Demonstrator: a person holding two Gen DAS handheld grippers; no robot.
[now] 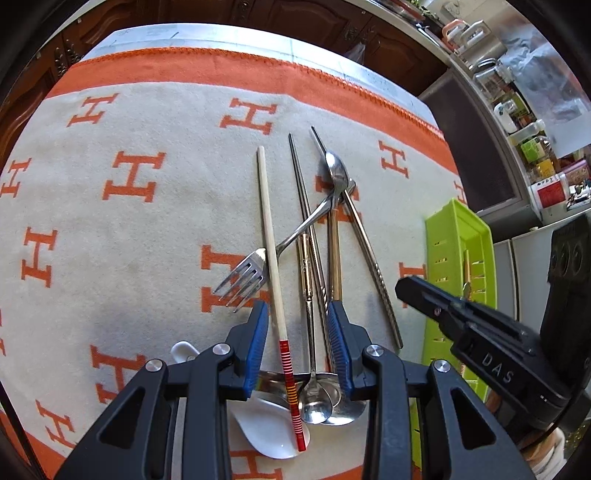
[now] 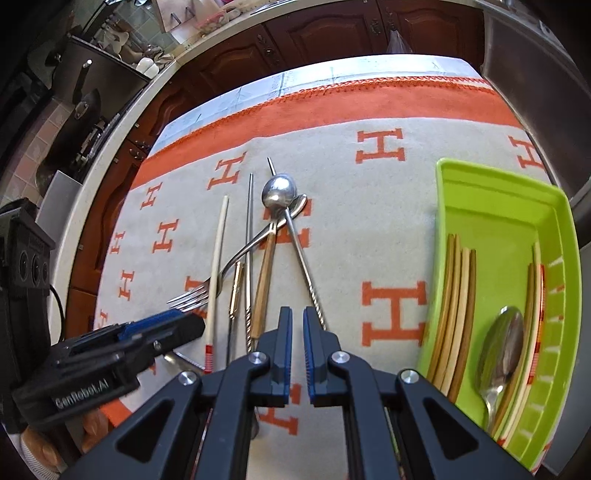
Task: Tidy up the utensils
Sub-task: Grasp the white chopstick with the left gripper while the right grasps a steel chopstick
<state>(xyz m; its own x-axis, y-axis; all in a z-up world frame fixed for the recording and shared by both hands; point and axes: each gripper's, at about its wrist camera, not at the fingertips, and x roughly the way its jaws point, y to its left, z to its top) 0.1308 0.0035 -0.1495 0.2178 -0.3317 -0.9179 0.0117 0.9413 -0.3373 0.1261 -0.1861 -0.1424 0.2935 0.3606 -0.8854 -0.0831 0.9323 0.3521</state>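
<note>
A heap of utensils lies on the beige cloth with orange H marks. It includes a fork (image 1: pixel 243 277), a pale chopstick with a red-striped end (image 1: pixel 271 240), a gold-handled spoon (image 1: pixel 334 258), a twisted metal chopstick (image 1: pixel 373 266) and a white ceramic spoon (image 1: pixel 266 424). My left gripper (image 1: pixel 297 325) hangs over the heap, its blue pads straddling the striped chopstick and two thin handles without pressing them. My right gripper (image 2: pixel 297 325) is shut and empty above the cloth, between the heap and the green tray (image 2: pixel 498 206). The tray holds wooden chopsticks (image 2: pixel 454 295) and a spoon (image 2: pixel 502 339).
The tray (image 1: pixel 454 251) stands along the cloth's right edge, next to a grey appliance. Dark wooden cabinets (image 2: pixel 321 33) run behind the table. A shelf of jars (image 1: pixel 532 147) is at the right, and pans (image 2: pixel 85 107) hang at the left.
</note>
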